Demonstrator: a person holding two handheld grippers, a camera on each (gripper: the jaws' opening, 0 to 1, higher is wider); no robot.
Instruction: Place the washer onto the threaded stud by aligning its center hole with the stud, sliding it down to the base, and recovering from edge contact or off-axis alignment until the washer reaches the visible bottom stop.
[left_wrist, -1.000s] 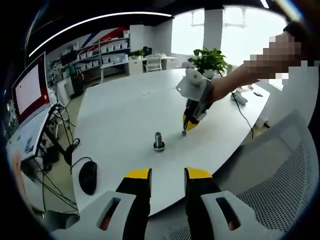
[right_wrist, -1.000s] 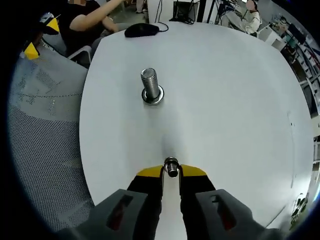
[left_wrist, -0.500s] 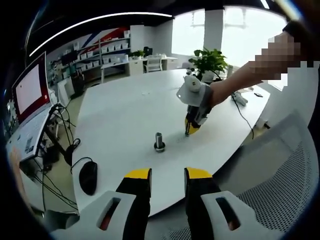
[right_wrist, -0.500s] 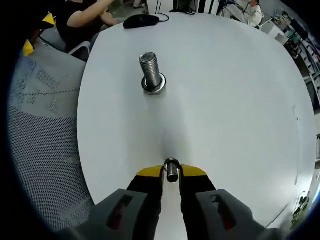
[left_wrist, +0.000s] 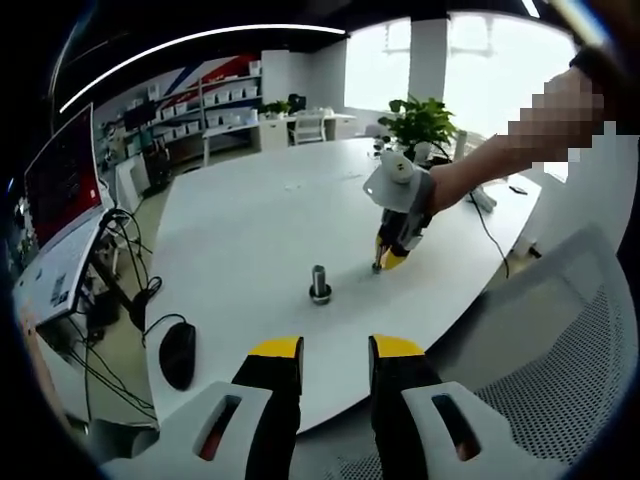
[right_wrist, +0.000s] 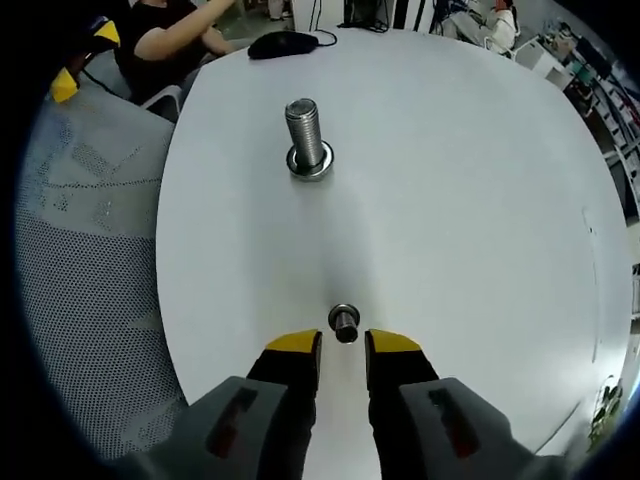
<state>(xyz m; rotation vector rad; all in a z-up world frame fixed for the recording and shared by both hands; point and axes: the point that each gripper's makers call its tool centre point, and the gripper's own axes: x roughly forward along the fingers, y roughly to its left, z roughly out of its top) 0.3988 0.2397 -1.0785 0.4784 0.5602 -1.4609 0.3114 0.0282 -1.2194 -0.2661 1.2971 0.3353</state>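
A steel threaded stud (right_wrist: 305, 135) stands upright on its wide base on the white table (right_wrist: 470, 200); the left gripper view has the stud (left_wrist: 319, 283) at mid-table. A small metal washer (right_wrist: 344, 322) lies on the table just beyond the tips of my right gripper (right_wrist: 343, 345), whose jaws stand apart and hold nothing. In the left gripper view that right gripper (left_wrist: 385, 262) points down at the table to the right of the stud, held by a person's arm. My left gripper (left_wrist: 335, 350) hovers open over the near table edge, nothing between its fingers.
A black mouse (left_wrist: 177, 352) lies near the table's left edge, also the mouse (right_wrist: 285, 42) beyond the stud. A mesh chair (right_wrist: 80, 250) stands beside the table. A monitor (left_wrist: 62, 180), cables and a potted plant (left_wrist: 420, 120) surround it. A person sits beyond the mouse.
The right gripper's jaws have parted and drawn back slightly; the washer that sat between the tips now lies on the table in front of them. The left gripper has held still.
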